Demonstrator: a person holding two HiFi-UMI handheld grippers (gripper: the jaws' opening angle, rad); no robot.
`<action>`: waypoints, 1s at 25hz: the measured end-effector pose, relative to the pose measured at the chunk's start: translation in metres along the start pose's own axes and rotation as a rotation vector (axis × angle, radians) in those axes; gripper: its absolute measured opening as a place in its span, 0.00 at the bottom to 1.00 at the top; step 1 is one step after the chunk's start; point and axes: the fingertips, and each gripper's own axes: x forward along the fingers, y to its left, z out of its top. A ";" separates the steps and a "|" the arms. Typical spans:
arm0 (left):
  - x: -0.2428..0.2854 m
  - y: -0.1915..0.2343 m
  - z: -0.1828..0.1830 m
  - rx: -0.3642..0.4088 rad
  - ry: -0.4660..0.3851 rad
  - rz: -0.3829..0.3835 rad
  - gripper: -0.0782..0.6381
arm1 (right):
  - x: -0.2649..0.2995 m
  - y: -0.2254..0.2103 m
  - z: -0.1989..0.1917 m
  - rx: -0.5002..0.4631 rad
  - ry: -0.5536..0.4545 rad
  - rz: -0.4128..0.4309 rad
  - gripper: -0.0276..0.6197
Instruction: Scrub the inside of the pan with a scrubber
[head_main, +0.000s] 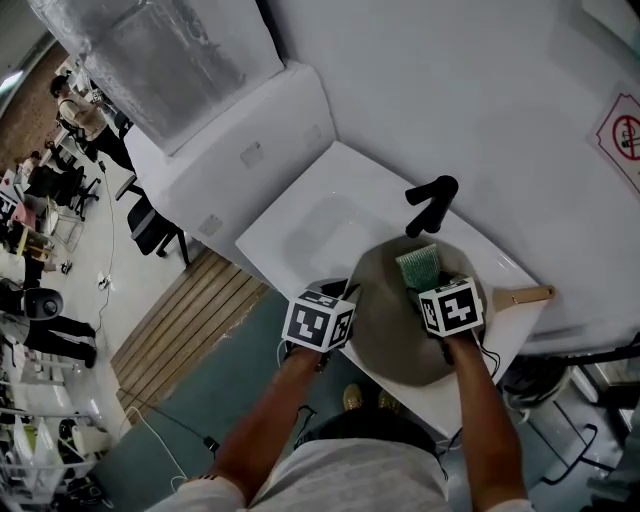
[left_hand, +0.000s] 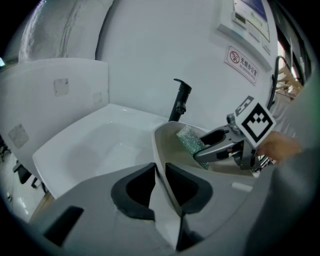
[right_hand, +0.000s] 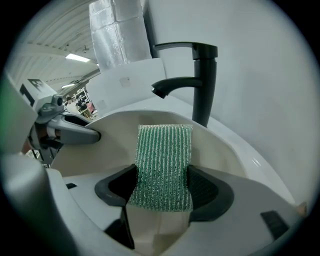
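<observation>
My left tongs (left_hand: 160, 182) are clamped on the near wall of the pan (head_main: 392, 335), with its thin rim pinched between the pads. My right tongs (right_hand: 162, 187) grip the scrubber (right_hand: 164, 162) by its lower end, and its upper half stands free over the pan's inside.

The pan sits at the near right corner of the sink (head_main: 300, 235), just in front of the black tap (head_main: 432, 195). Its wooden handle (head_main: 522, 295) sticks out past the sink's right edge.

I judge the pan stiff and fairly weighty, and its smooth inside could let it slide under pressure. A hold on the rim looks right to me, and the handle would be the other sound place. The scrubber looks light, soft and springy, so I expect it to fold if I push with its tip. Pressing its flat face down should work better.

The pan is round and dull beige-grey inside, with no dirt that I can make out. The scrubber is a green ribbed pad with a slight glint.
</observation>
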 end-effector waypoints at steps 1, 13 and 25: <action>0.000 0.000 0.000 -0.001 -0.001 0.000 0.21 | -0.003 0.006 -0.001 -0.004 -0.002 0.013 0.51; -0.001 0.001 0.000 -0.014 -0.017 -0.005 0.21 | -0.007 0.082 -0.020 -0.059 0.052 0.131 0.51; -0.001 0.000 0.001 -0.016 -0.022 -0.009 0.21 | 0.011 0.081 -0.044 -0.045 0.139 0.127 0.51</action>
